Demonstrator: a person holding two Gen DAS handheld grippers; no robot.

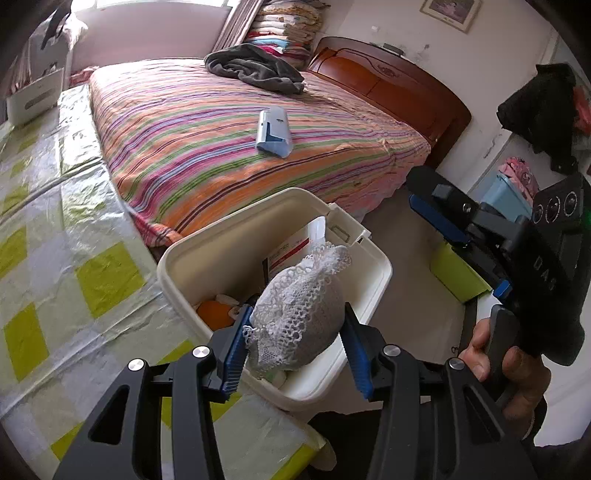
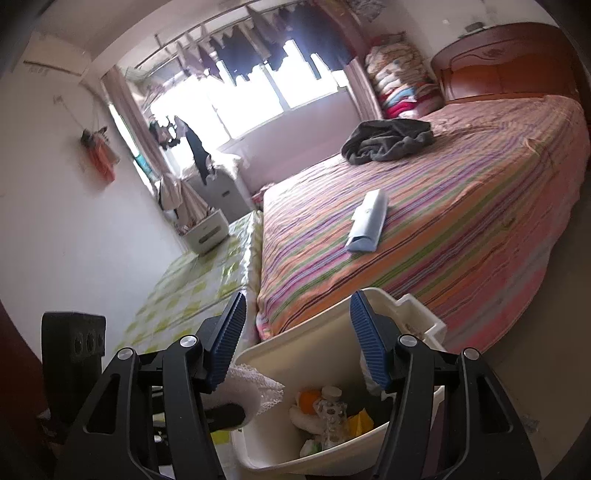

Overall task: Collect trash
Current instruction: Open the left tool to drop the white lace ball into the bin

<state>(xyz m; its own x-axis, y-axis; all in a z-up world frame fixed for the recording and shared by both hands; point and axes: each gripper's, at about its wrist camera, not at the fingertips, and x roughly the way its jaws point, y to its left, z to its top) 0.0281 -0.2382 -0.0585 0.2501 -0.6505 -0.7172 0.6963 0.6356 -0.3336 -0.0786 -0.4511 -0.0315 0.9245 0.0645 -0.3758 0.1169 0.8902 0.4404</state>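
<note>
The left hand-held gripper (image 1: 293,343) is clamping a grey bundle wrapped in white lace (image 1: 299,314) between its blue pads, holding it just above the near part of a cream plastic bin (image 1: 207,254). The right hand-held gripper (image 2: 299,339) is standing with its jaws apart and nothing between them, poised over the same bin, whose rim (image 2: 273,347) is showing between the pads. A hand (image 1: 506,365) is gripping the right tool's handle at the right edge of the left view. Inside the bin, an orange piece (image 2: 308,398), a clear small bottle (image 2: 332,410) and a yellow scrap (image 2: 360,421) are lying together, with a red-and-white package (image 1: 288,251) leaning against the far wall. Beside the bin, a surface with a green-checked plastic cover (image 1: 66,280) is stretching away. Beyond it, a striped bed (image 1: 221,147) is carrying a pale blue packet (image 1: 273,133) near its middle, well apart from a dark grey garment (image 1: 255,68) lying farther back. Folded quilts (image 1: 284,29) are stacked behind the bed by the wooden headboard (image 1: 388,81).
</note>
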